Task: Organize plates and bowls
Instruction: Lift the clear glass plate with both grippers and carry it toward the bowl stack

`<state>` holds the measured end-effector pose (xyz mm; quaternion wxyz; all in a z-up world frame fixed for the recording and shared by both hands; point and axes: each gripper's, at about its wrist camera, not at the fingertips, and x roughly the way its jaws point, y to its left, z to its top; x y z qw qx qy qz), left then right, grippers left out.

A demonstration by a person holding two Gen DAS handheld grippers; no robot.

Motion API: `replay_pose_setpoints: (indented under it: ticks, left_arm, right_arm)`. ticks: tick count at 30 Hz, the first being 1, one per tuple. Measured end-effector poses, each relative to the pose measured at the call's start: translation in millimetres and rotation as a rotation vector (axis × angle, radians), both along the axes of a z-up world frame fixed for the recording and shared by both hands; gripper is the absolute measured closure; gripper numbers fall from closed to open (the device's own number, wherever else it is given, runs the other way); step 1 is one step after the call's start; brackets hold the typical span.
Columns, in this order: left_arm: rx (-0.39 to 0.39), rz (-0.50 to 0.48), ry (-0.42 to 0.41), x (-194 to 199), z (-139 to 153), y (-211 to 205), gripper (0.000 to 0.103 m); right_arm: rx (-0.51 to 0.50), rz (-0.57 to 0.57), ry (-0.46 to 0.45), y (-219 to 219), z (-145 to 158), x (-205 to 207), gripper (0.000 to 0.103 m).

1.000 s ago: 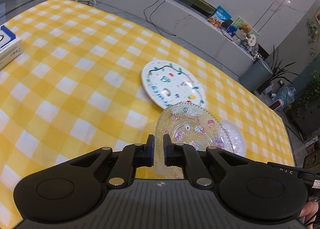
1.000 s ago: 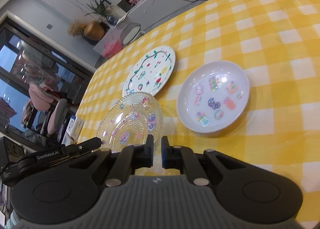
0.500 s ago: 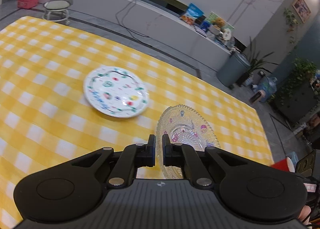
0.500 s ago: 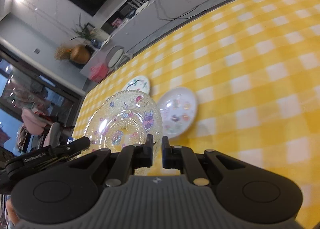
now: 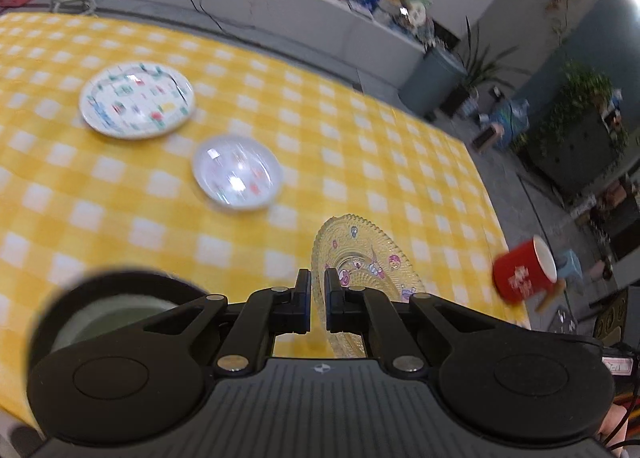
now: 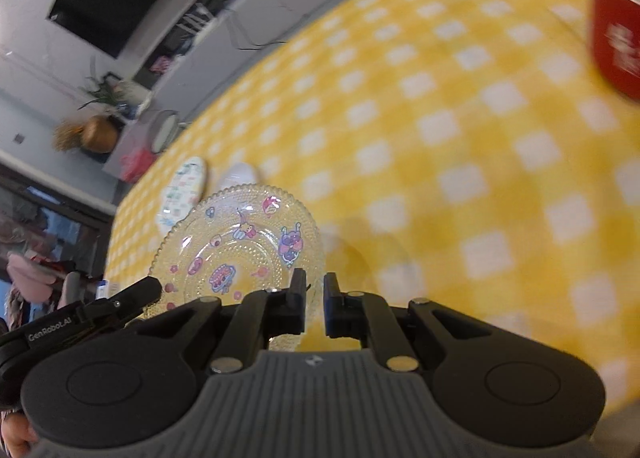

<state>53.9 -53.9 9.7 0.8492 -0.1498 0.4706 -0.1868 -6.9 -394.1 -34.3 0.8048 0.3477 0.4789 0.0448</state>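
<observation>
You carry the clear, bead-textured glass plate with cartoon stickers (image 6: 240, 246) by its rim alone, pinched on opposite edges by the left gripper (image 5: 317, 304) and the right gripper (image 6: 314, 308), each with its fingers closed down on the thin glass edge, and that is where the risk lies. Both holds look shallow on smooth glass, so if your two hands drift apart or twist against each other, the rim could slip from one pair of pads and the plate would tip or drop onto the yellow-and-white checked tablecloth (image 5: 120, 225). The red mug with white lettering (image 5: 524, 274) stands near the table's edge; a wide swing could knock it. The glass plate hangs tilted above the cloth, well apart from the white flat plate with coloured drawings (image 5: 137, 99) and the small white shallow bowl with stickers (image 5: 237, 172).
</observation>
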Motion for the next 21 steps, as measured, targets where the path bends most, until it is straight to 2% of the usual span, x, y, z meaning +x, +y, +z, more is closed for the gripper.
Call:
replay_pose_setpoints:
  ticks: [8, 15, 19, 21]
  left_arm:
    - [0.109, -0.041, 0.025, -20, -18, -32, 0.097]
    - [0.209, -0.070, 0.012, -26, -20, -45, 0.097]
    - [0.300, -0.109, -0.010, -31, -22, -59, 0.097]
    - [0.335, -0.133, -0.017, -33, -24, -65, 0.097]
  right_arm:
    - [-0.089, -0.017, 0.149, -8, -15, -15, 0.097]
    - [-0.112, 0.009, 0.206, -5, -24, -15, 0.098]
    - [-0.141, 0.009, 0.219, -2, -25, -15, 0.102]
    - [-0.118, 0.016, 0.212, -2, -25, -14, 0.103]
